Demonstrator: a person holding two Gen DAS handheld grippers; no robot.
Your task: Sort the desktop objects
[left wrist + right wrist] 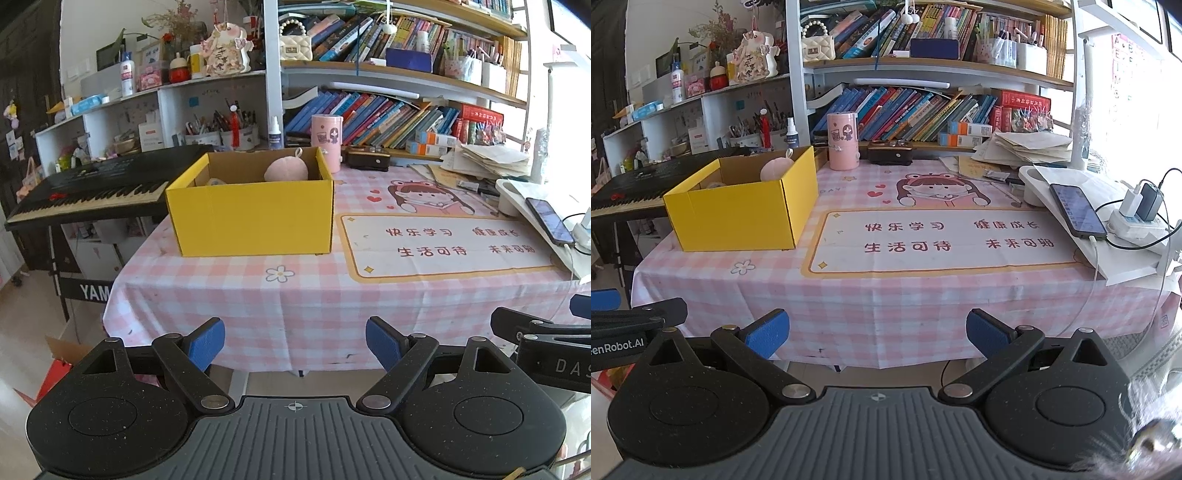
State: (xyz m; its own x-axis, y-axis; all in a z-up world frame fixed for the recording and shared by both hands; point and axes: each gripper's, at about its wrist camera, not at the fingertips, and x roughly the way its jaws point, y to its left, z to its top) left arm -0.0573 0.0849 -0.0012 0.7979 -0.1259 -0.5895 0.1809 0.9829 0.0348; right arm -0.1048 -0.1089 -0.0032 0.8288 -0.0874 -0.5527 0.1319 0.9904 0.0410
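Note:
A yellow cardboard box stands on the pink checked tablecloth at the table's left; it also shows in the right wrist view. A pink plush ball lies inside it, also seen in the right wrist view, with a small pale object beside it. My left gripper is open and empty, held off the table's near edge. My right gripper is open and empty, also off the near edge, to the right of the left one.
A pink cylinder container and a dark case stand at the back. A phone on a white stand, a power strip and paper stacks fill the right. A black keyboard sits left of the table. Bookshelves rise behind.

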